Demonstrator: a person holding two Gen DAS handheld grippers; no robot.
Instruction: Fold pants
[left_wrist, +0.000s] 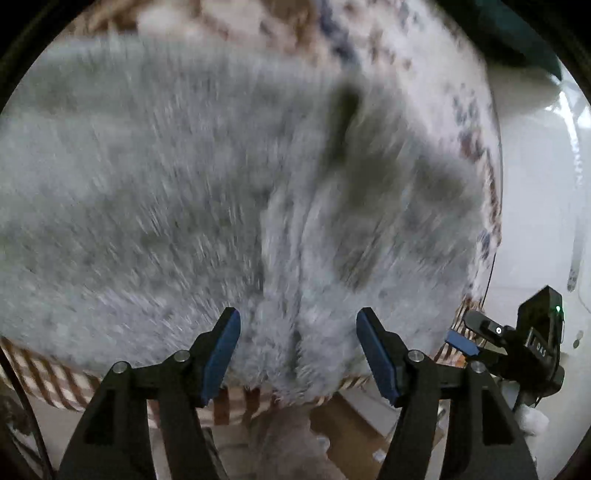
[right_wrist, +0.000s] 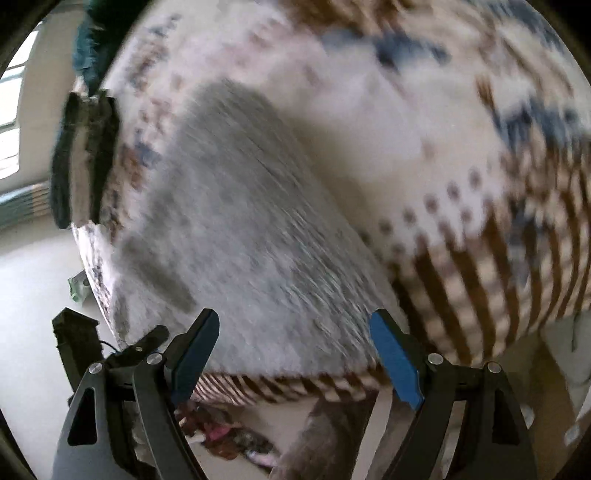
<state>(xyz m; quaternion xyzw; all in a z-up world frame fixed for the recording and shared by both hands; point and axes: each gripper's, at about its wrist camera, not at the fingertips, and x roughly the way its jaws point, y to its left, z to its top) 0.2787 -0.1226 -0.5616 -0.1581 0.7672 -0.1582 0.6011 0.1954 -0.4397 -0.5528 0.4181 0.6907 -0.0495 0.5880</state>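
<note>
Both grippers, left and right, hung with jaws released above fuzzy grey fleece pants, their central fold running six to twelve o'clock across a brown-striped patterned blanket.

Open right tool over grey pants, patterned blanket.

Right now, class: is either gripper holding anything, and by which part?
Nothing is held. The left gripper and right gripper both stand open above the grey pants, pads clear of the fabric.
</note>
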